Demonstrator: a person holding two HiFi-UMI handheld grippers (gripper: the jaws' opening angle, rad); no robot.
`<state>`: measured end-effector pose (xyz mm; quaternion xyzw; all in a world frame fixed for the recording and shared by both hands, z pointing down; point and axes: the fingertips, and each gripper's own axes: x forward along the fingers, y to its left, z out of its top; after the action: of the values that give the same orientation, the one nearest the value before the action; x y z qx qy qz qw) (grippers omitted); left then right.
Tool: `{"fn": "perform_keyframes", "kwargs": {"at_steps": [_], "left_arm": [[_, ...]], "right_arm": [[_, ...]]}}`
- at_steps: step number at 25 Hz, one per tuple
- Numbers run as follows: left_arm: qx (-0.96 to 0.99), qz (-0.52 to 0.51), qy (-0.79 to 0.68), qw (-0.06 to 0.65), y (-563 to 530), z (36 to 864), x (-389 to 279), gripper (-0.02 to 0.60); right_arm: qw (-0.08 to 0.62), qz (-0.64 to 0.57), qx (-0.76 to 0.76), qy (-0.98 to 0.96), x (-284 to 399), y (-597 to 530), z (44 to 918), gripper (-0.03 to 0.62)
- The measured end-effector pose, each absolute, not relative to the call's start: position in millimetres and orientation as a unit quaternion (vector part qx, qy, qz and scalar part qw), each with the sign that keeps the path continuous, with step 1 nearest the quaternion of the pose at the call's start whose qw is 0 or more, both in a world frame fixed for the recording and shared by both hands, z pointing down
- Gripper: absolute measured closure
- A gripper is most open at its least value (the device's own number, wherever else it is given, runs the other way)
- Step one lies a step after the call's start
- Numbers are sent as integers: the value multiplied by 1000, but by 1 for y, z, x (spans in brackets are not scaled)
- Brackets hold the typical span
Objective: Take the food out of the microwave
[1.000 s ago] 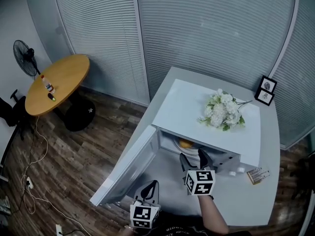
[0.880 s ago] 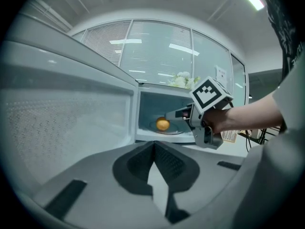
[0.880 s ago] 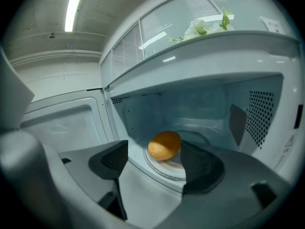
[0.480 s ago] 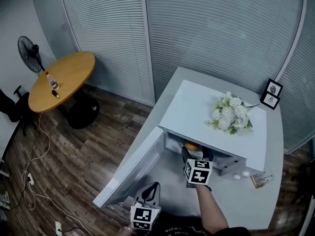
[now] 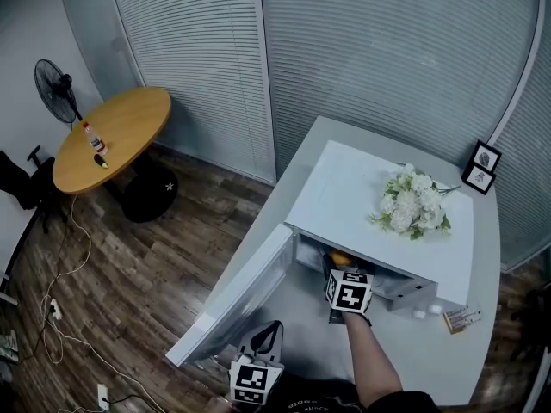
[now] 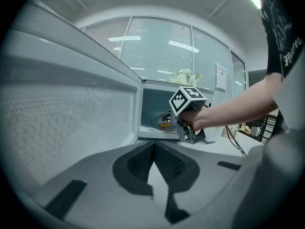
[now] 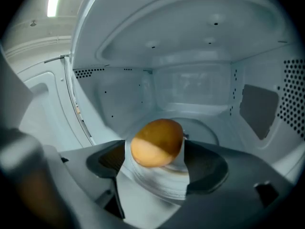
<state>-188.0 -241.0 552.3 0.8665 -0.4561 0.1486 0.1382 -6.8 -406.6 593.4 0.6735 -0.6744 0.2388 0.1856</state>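
A golden-brown bun (image 7: 157, 142) sits on a white ribbed plate (image 7: 159, 185) at the centre of the right gripper view, on the floor of the open white microwave (image 5: 379, 222). The right hand-held gripper (image 7: 155, 148) reaches into the cavity, released. Its jaws have just been opening and stand wide, 1 on each side of the plate, with bun and plate between them, unclamped. The left hand-held gripper (image 5: 272, 329), at the bottom of the head view, is clenched on nothing, just beside the swung-open door (image 5: 237, 304). The microwave stands on a grey desk (image 5: 430, 360), with white flowers (image 5: 413, 203) on its top and 2 picture frames (image 5: 486, 157) at the right. At the upper left are a round wooden table (image 5: 120, 123) carrying a bottle (image 5: 89, 136), a fan (image 5: 53, 89), blinds (image 5: 387, 50) and a wood floor (image 5: 129, 256).
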Motion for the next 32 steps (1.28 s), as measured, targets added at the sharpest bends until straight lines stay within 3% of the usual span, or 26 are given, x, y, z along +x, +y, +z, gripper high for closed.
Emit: {"fn": "perform_keyframes", "kwargs": {"at_steps": [32], "left_arm": [[853, 130, -485, 142, -228, 548, -193, 574]], "right_arm": [[202, 183, 654, -706, -4, -394, 563, 246]]}}
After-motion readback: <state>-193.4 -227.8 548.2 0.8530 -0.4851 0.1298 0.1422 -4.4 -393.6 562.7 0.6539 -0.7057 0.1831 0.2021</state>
